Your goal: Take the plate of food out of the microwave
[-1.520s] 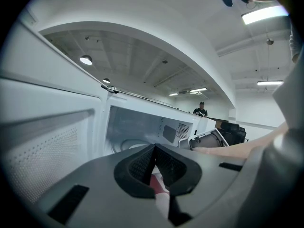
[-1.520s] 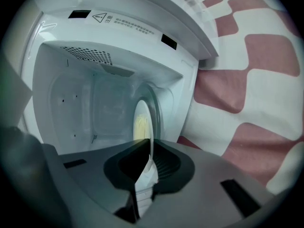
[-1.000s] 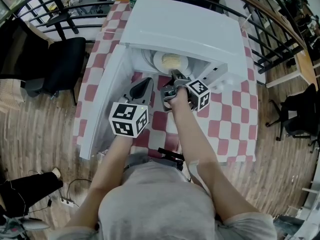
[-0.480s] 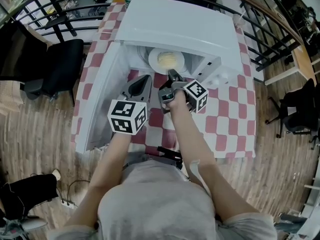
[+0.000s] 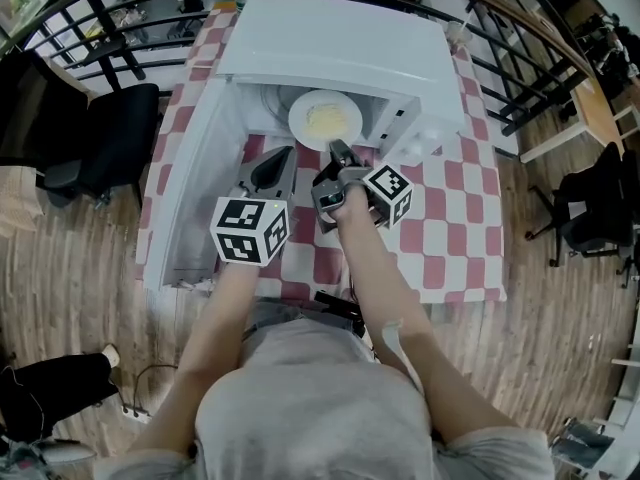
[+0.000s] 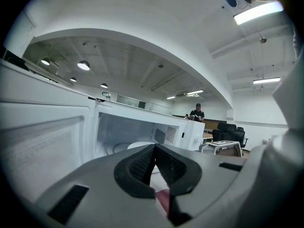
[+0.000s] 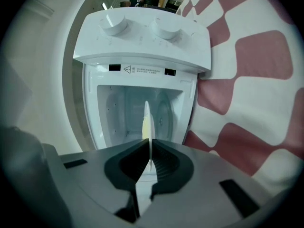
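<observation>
A white plate point(image 5: 325, 118) with pale yellow food sits at the mouth of the white microwave point(image 5: 330, 38), mostly out from under its top. My right gripper point(image 5: 336, 150) is shut on the plate's near rim. In the right gripper view the plate point(image 7: 146, 120) shows edge-on, pinched between the dark pads of that gripper point(image 7: 148, 145), in front of the open cavity. My left gripper point(image 5: 284, 155) hovers just left of the plate, shut and holding nothing. In the left gripper view its jaws point(image 6: 155, 147) meet, with the cavity behind them.
The microwave door point(image 5: 185, 198) hangs open to the left, close to my left gripper. The microwave stands on a red-and-white checked tablecloth point(image 5: 450, 218). Black chairs stand at the left point(image 5: 100, 138) and right point(image 5: 590, 218). Dark railings run along the back.
The plate has slid outward with the right gripper and shows more fully in front of the microwave's top. The left gripper has stayed beside it.
</observation>
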A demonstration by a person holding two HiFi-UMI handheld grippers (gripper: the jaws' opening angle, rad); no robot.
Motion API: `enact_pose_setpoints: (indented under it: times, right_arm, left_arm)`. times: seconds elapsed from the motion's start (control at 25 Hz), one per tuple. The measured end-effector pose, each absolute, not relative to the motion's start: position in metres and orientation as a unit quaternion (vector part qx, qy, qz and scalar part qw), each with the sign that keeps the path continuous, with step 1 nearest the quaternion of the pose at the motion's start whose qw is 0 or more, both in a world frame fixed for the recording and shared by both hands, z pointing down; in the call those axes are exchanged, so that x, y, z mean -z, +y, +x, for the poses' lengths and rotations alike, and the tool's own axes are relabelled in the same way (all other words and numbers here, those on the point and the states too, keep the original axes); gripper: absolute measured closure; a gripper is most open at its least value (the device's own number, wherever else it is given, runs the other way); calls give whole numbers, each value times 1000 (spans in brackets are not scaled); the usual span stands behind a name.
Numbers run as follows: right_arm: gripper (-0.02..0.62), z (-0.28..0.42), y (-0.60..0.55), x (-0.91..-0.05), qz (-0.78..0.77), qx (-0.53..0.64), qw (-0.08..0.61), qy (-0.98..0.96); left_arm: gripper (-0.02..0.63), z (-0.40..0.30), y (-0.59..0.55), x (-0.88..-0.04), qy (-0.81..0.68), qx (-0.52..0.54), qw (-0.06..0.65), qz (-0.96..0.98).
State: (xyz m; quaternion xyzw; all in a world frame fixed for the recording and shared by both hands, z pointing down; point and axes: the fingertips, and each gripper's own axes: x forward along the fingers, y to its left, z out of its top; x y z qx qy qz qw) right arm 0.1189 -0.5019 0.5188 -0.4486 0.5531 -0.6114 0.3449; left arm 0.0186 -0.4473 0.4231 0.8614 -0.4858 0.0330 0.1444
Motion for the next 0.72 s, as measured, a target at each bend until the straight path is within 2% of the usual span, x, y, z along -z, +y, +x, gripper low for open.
enact_pose_setpoints:
  times: [0.72]
  right_arm:
    - [560, 123, -446, -483, -413, 602, 357, 582]
  left_arm:
    - [604, 28, -412, -413, -489, -22, 140, 861]
